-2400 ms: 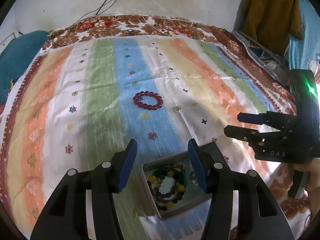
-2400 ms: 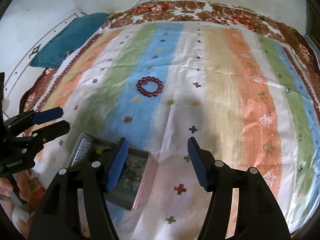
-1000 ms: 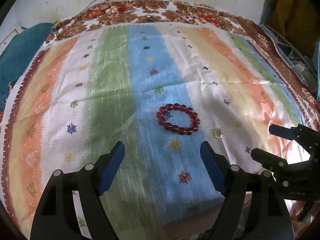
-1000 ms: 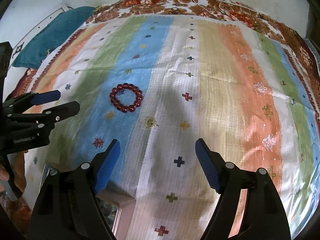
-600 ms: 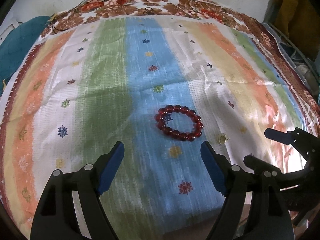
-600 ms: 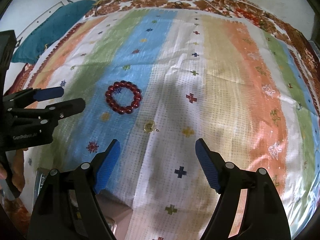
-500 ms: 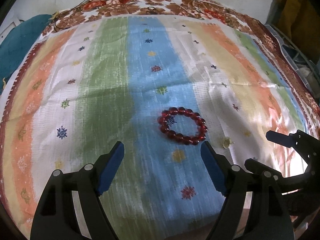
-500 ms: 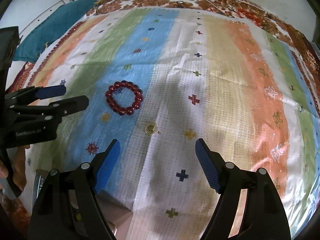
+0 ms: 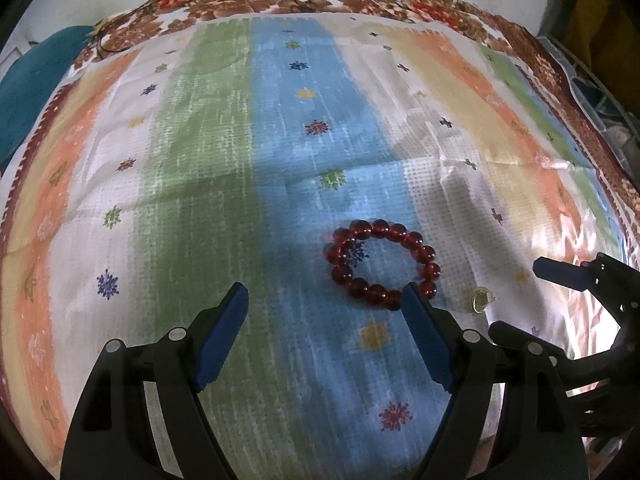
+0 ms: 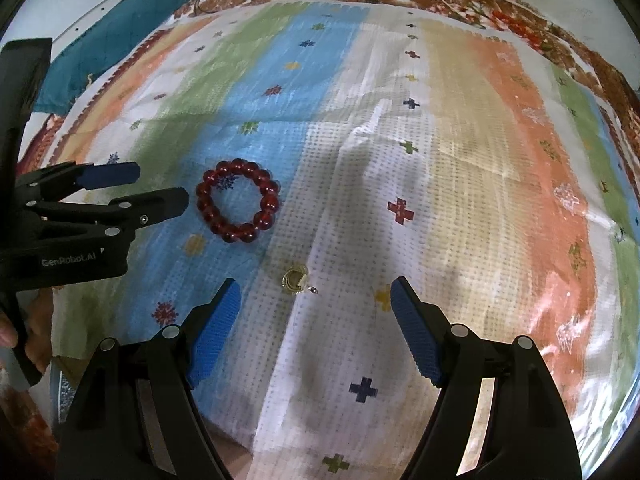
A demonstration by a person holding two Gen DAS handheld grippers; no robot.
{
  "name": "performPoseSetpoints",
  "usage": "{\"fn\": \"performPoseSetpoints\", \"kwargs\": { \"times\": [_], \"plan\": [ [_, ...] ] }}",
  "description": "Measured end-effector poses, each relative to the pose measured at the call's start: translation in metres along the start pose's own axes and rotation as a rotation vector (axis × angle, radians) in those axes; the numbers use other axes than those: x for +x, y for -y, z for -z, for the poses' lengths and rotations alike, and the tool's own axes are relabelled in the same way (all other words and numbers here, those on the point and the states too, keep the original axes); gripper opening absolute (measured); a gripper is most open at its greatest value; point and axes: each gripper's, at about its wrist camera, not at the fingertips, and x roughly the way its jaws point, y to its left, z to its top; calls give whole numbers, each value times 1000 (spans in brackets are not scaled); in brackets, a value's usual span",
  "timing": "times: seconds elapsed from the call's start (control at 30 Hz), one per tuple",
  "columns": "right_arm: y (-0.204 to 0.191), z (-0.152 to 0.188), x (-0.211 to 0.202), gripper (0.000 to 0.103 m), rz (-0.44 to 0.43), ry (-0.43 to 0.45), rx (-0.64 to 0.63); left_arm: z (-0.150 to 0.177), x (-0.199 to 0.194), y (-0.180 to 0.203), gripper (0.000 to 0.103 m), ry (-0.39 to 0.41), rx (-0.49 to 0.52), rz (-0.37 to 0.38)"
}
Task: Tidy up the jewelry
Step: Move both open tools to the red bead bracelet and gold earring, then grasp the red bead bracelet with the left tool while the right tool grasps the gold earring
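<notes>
Both tongs hang over the striped bedspread [image 9: 200, 168] with their jaws spread wide and nothing between them. The red bead bracelet [image 9: 382, 264] lies flat on the blue stripe, and that's our landmark. The left gripper [image 9: 325, 330] hovers just short of it on the camera's side, its right pad nearly at the nearest beads. The right gripper [image 10: 314, 322] is off to the bracelet's right, and the small gold earring [image 10: 295, 277] sits on the white stripe just right of the bracelet and nearer the camera, almost between that gripper's blue pads. The bracelet looks light, its glossy round beads likely slick and free to roll, the loop floppy rather than stiff, so pinching across one side of the ring seems best. The earring is tiny and thin, likely easy to lose in the soft fabric.
</notes>
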Motion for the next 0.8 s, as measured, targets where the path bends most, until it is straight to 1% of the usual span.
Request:
{"fn": "performPoseSetpoints", "kwargs": {
  "times": [0.13,0.3,0.5,0.6,0.73,0.8],
  "plan": [
    [-3,-1,8,77,-4,-6,-28,-2,6,-6,77,-1,-32,-11],
    [-7,-6,11,77,-1,1,-47,-10,12,-7,77,-12,-26,-2],
    [-6,-9,22,77,15,-13,-62,-14,28,-3,77,-33,1,-1],
    [-7,-9,25,77,23,-11,-74,-17,37,-6,77,-39,-16,3],
    [-7,-11,28,77,27,-7,-80,-19,41,-6,76,-35,-14,14],
    [-8,-10,29,75,35,-10,-90,-16,44,-4,73,-37,15,-14]
  ]
}}
